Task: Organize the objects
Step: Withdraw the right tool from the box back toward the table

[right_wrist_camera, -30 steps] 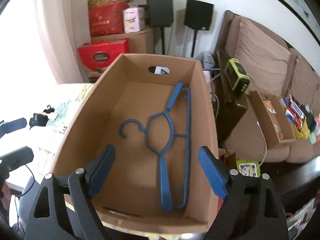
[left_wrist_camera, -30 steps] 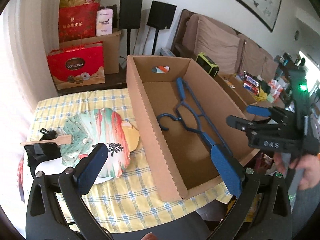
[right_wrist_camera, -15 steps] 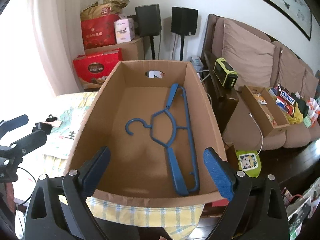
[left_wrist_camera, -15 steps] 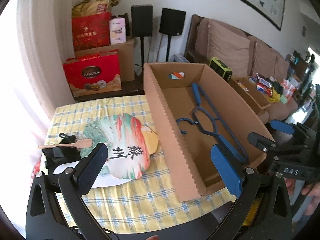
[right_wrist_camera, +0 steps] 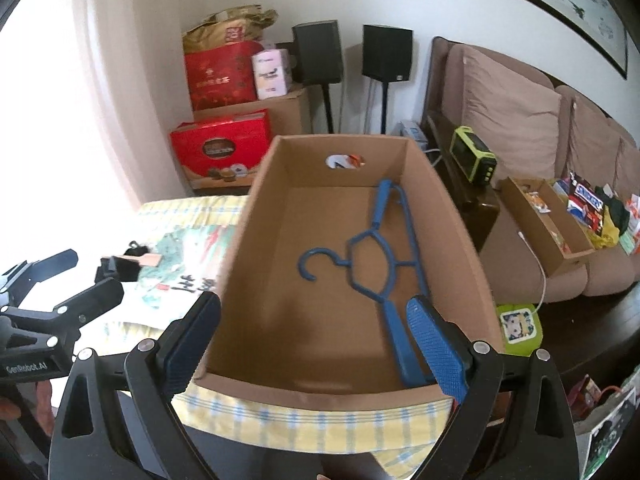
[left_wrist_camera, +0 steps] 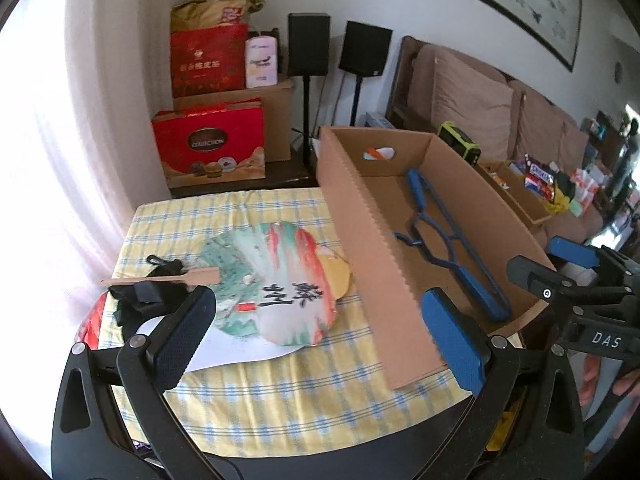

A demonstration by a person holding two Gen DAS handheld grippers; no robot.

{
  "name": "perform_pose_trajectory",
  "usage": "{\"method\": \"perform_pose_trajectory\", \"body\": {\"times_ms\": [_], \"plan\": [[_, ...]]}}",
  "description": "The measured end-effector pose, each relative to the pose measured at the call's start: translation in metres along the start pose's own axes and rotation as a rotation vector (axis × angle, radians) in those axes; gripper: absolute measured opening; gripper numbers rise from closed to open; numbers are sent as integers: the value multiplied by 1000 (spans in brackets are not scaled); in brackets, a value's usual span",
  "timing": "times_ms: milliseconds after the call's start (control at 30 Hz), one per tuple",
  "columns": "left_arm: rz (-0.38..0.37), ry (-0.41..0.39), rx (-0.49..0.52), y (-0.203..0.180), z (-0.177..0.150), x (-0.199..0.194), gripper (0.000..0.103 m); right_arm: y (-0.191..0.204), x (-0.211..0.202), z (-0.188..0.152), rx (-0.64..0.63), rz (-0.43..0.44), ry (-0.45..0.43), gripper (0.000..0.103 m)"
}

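Note:
An open cardboard box (left_wrist_camera: 376,248) stands on the right of a table with a yellow checked cloth (left_wrist_camera: 280,384). A blue clothes hanger (left_wrist_camera: 480,292) lies flat inside the box (right_wrist_camera: 256,216), hook to the left (right_wrist_camera: 394,332). Left of the box lies a painted paper fan (left_wrist_camera: 276,280) with a wooden handle (left_wrist_camera: 168,278), partly over a black bundle (left_wrist_camera: 136,300) and a white sheet (left_wrist_camera: 240,344). My left gripper (left_wrist_camera: 316,320) hovers open above the table's near edge, empty. My right gripper (right_wrist_camera: 312,320) stands open before the box's near wall, holding nothing. Each gripper shows in the other view (left_wrist_camera: 560,264) (right_wrist_camera: 88,274).
Red gift boxes (left_wrist_camera: 208,144) and two black speakers (left_wrist_camera: 308,44) stand against the far wall. A brown sofa (left_wrist_camera: 472,96) runs along the right, with a tray of snacks (left_wrist_camera: 520,192) and a green device (right_wrist_camera: 474,160) beside it. A hand (left_wrist_camera: 624,376) holds the right gripper.
Both grippers have drawn back from the box toward the table's near edge, so more of the table and room shows. The hanger stays in the box.

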State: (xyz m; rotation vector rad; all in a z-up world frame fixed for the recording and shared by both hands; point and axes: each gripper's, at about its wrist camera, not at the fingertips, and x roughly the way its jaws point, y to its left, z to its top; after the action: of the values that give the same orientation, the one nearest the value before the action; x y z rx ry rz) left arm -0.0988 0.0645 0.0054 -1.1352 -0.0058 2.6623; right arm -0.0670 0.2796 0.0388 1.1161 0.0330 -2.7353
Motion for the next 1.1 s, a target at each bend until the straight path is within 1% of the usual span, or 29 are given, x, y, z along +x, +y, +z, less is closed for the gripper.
{"method": "perform_pose_trajectory", "body": {"times_ms": [300, 533, 700, 867, 1033, 1100], "plan": [[73, -8, -76, 67, -10, -10, 103, 39, 13, 9, -37, 74, 9, 95], [99, 28, -172, 129, -24, -3, 103, 73, 29, 18, -81, 138, 32, 95], [134, 44, -240, 173, -32, 0, 103, 95, 40, 24, -101, 175, 51, 95], [110, 65, -298, 206, -43, 4, 103, 117, 52, 27, -107, 209, 65, 95], [68, 140, -329, 220, -62, 26, 98, 141, 64, 21, -145, 236, 74, 95], [59, 155, -337, 221, -67, 31, 98, 152, 70, 17, -163, 237, 82, 95]]}}
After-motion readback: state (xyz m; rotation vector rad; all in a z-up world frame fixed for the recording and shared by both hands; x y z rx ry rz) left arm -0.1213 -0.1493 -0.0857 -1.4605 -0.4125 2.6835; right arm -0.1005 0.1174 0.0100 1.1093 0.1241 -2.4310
